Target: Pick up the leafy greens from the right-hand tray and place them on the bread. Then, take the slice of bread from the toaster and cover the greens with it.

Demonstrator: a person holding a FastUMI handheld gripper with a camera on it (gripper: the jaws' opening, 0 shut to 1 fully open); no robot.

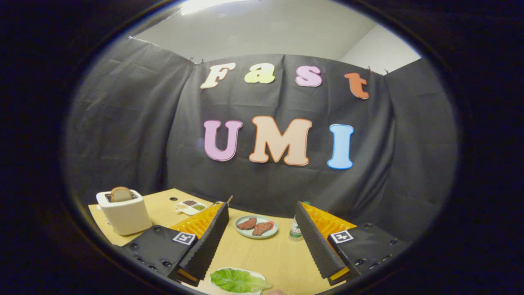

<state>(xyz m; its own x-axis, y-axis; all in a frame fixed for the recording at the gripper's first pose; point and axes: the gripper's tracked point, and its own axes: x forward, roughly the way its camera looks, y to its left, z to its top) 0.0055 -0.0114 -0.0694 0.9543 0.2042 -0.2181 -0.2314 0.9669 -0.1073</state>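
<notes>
Gripper (pixel 262 229) fingers spread wide, holding nothing, poised above the lettuce leaf (pixel 239 280) lying on its tray (pixel 213 282) between them, ready to descend.

Ridged fingers (pixel 213 241) on black screwed mounts (pixel 157 246) bearing square markers (pixel 183 238)

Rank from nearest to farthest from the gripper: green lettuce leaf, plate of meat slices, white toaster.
The gripper is open.
1. Green lettuce leaf, between the fingers, close in.
2. Plate of meat slices, ahead between the fingertips.
3. White toaster, far left.
</notes>
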